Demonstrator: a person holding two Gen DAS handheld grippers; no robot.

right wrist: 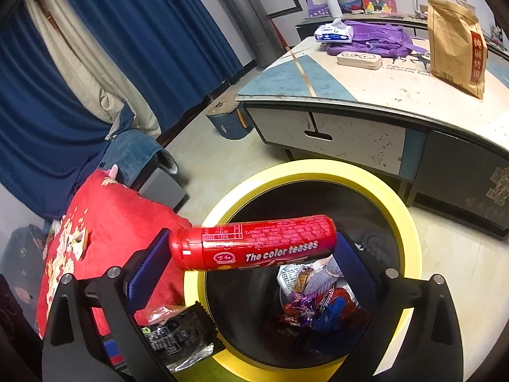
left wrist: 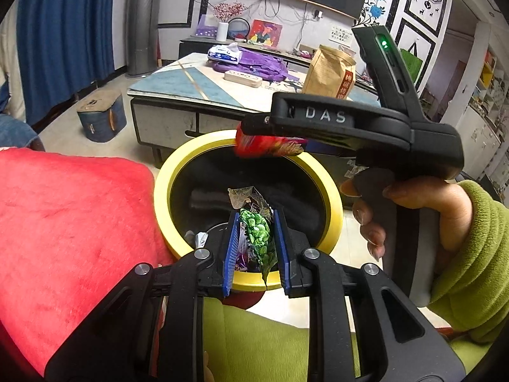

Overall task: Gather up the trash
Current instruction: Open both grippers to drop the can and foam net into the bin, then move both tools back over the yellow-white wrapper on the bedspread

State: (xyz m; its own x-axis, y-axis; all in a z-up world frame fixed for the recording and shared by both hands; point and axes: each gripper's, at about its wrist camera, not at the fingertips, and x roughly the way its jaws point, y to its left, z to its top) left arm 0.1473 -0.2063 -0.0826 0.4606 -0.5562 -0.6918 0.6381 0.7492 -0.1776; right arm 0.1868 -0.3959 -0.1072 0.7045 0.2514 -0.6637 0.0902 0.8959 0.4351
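A black trash bin with a yellow rim stands on the floor, with several crumpled wrappers at its bottom. My left gripper is shut on a green snack wrapper and hangs over the bin's near side. My right gripper is shut on a red cylindrical can, which lies crosswise between the blue pads above the bin's mouth. In the left wrist view the right gripper, held by a hand in a green sleeve, carries the can over the far rim.
A red blanket lies just left of the bin. Behind it stands a low table with a brown paper bag, a purple bag and a tissue pack. A blue stool sits by the blue curtain.
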